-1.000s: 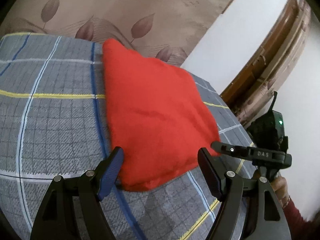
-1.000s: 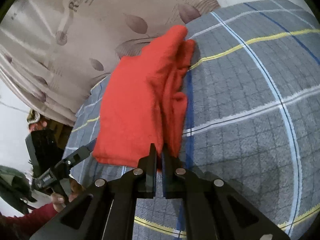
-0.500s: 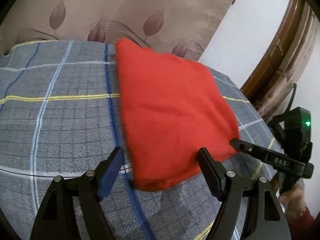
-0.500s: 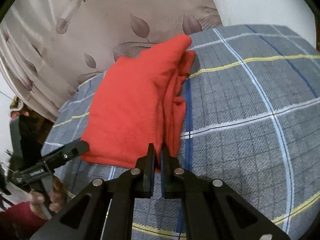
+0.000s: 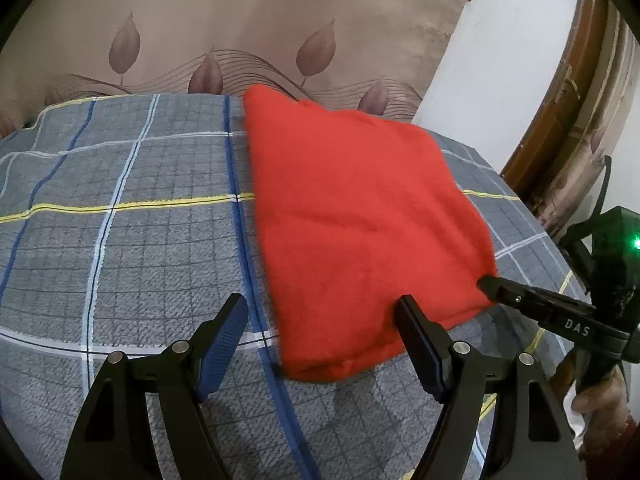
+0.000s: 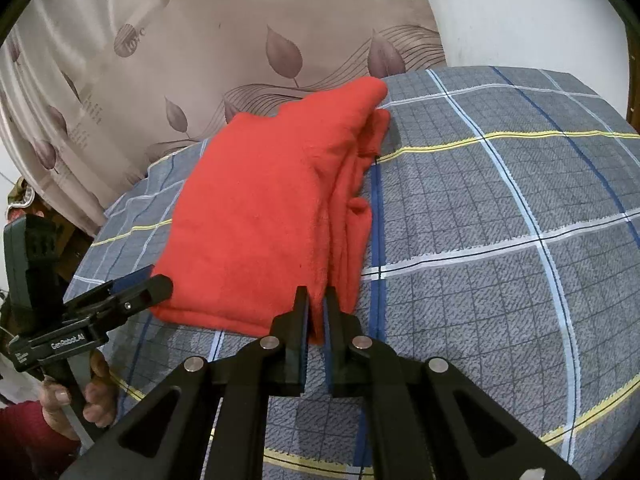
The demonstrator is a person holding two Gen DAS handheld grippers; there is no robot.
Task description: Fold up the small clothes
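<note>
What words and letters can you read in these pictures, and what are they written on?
"DAS": on the right gripper, on its side.
"GenRobot.AI": on the left gripper, on its side.
"Rom..." over "feeli...": large print on the leaf-patterned curtain, cut off by the picture's edge.
Smaller lines of print on the curtain, in both views: too blurred to read.
The red garment and plaid sheet carry no writing.

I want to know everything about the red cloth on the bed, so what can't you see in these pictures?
- Its underside and inner layers: hidden by the top fold of the red cloth, both views.
- What garment it is: folded up, cannot tell.
- Whether the right gripper pinches cloth: its fingers cover the spot, right wrist view.
- The print on the headboard: cut off by the edge.
- The open left gripper: its base is out of frame.
</note>
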